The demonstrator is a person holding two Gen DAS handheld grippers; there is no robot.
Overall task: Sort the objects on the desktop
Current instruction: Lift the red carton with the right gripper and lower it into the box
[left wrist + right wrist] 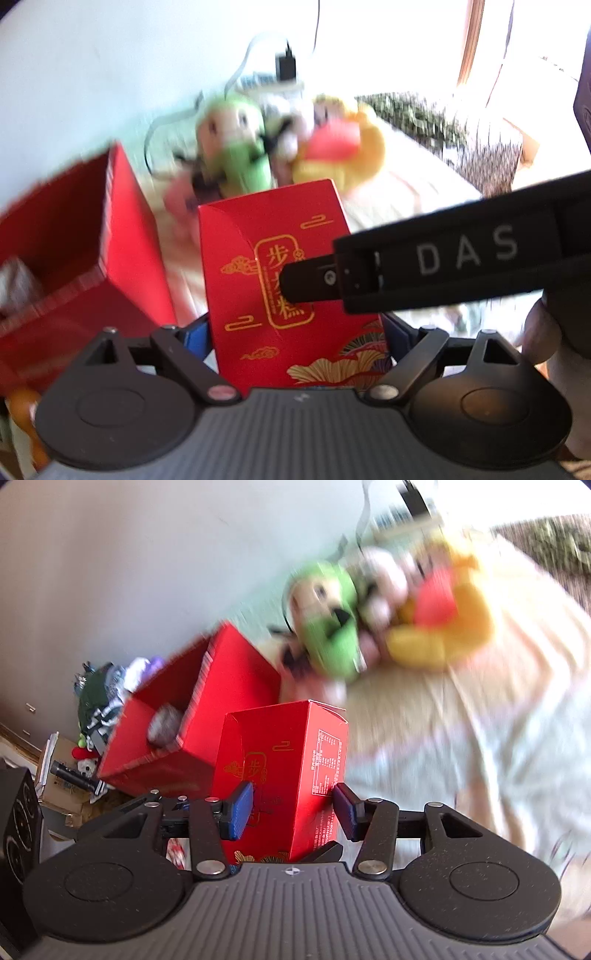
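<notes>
A small red box (266,258) with gold print stands upright between the blue pads (195,339) of my left gripper (295,332), which is shut on its two sides. In the right wrist view the same small red box (284,760) sits between the pads (240,808) of my right gripper (291,808), shut on it across its printed face and back. A black finger (317,280) of the right gripper lies across the box's front. Close on the left is a larger open red box (122,229) (236,672) with a grey lump (164,725) inside.
Green (236,147) (328,635) and yellow (343,151) (454,620) plush toys lie blurred behind the boxes on a cream cloth (480,738). A charger and cables (286,66) sit by the wall. A hand (539,332) shows at the right. Floor clutter (96,701) and a black speaker (18,830) are at the left.
</notes>
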